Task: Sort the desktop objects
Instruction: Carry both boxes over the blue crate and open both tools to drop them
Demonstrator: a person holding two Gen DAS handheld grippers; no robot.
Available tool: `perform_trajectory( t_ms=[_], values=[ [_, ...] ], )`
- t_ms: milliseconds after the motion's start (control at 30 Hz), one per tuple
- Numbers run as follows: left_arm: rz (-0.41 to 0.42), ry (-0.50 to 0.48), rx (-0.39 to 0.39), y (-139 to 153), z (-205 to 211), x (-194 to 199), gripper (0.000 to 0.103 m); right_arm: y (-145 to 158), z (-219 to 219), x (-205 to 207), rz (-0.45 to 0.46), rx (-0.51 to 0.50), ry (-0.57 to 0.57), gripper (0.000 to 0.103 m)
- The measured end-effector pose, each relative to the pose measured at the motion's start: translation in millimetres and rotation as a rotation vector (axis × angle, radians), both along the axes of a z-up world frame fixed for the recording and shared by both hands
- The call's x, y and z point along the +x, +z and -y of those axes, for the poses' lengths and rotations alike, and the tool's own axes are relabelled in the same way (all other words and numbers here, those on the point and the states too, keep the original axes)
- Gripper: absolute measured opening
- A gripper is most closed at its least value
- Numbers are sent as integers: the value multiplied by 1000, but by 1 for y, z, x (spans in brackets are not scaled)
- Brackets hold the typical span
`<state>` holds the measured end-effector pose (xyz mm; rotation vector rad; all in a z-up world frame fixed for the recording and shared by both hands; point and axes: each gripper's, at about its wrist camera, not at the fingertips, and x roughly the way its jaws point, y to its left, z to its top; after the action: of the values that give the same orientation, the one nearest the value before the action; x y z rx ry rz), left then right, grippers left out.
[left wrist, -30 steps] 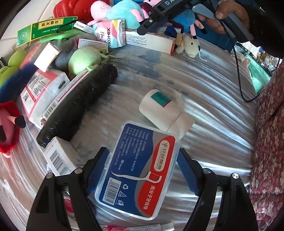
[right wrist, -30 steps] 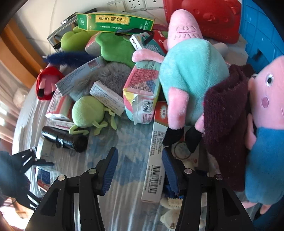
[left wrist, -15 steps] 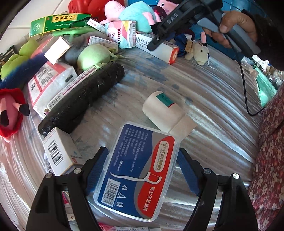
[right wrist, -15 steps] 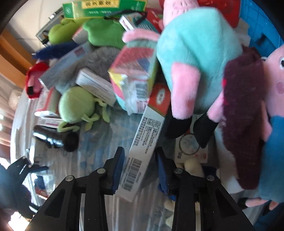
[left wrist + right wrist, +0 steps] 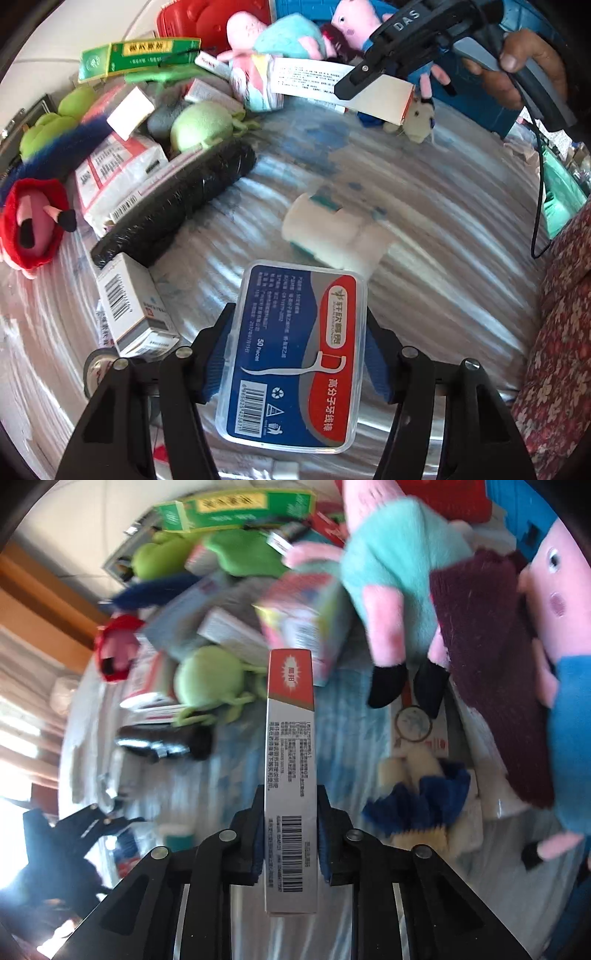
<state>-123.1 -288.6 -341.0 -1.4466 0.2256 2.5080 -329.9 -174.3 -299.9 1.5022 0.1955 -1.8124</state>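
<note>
Where fingers clamp: one floss box [image 5: 295,354], one toothpaste carton [image 5: 291,775].

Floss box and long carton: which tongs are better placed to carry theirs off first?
Right. The right tongs already clamp the long carton, lifted clear. The left tongs have just been closing around the floss box.

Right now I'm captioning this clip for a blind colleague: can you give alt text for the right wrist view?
The right hand-held gripper is clamped on a long grey box with a red end, pointing away from the camera. Behind it lie plush toys, among them a teal and pink one, and more boxes on a shiny blue and silver cloth.
</note>
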Motion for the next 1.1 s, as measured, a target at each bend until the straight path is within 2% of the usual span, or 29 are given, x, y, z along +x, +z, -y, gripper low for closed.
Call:
perform_trajectory(
  t_ms=[200,367,433,600,833,967,1100],
  values=[
    [-99,56,-23,35,-4,12,61,46,4,39,-107,-81,38,22],
    [-243,93,-56,86,-12,13,61,96,-16,68,-218,-169,41,22],
    [-289,104,-45,108,-15,13,61,117,-25,78,-260,-205,21,22],
    [-409,45,-49,164,-43,6,61,171,-64,97,-353,-285,-44,22],
    [-548,-87,3,240,-119,-28,61,241,-141,119,-502,-382,-168,22],
    [-623,-162,15,277,-175,-49,61,268,-190,122,-589,-386,-245,22],
    [-662,-196,53,307,-231,-82,61,289,-239,118,-640,-375,-305,22]
  ],
)
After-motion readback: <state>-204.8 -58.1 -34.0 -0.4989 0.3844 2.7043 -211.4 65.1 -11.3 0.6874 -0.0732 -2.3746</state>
